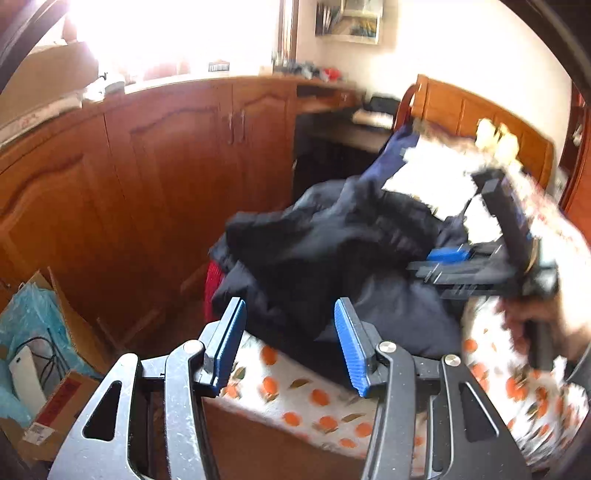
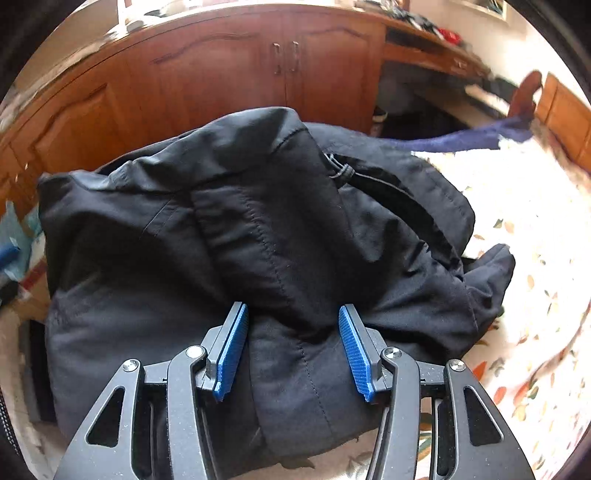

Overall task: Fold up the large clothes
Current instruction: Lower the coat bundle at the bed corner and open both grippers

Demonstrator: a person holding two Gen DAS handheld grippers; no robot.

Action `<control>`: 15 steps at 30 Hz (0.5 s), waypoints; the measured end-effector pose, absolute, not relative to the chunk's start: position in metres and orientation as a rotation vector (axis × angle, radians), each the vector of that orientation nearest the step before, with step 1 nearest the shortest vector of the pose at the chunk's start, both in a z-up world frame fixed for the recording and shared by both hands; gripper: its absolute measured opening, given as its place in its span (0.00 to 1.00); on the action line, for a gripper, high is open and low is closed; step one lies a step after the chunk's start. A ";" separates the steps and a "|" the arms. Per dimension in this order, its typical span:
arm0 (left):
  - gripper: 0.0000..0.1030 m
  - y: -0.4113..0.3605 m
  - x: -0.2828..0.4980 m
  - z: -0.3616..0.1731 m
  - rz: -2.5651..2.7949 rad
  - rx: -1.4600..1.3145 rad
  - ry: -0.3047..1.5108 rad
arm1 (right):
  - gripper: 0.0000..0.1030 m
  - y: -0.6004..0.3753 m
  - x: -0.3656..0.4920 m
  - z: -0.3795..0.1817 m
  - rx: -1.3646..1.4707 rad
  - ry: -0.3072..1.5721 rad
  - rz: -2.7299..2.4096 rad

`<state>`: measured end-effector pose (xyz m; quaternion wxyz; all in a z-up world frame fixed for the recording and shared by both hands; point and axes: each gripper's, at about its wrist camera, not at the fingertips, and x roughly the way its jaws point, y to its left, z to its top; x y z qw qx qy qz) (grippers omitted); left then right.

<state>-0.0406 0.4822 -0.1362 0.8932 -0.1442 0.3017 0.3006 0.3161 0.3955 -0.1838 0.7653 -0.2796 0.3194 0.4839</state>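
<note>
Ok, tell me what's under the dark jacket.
The dark jacket lies on the orange-print bedsheet. A red item shows beneath its edge; anything else underneath is covered.

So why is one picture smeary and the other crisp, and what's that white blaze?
Left wrist view: motion blur smears the dark jacket and the right tongs; the window is blown out white. Right wrist view: the jacket's stitching is sharp, only the bedspread edges wash out. Both bend straight lines, fisheye style.
</note>
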 end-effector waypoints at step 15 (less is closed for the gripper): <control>0.22 0.501 0.025 -0.159 0.564 -0.309 0.721 | 0.51 0.291 0.282 -0.112 -0.420 0.636 1.110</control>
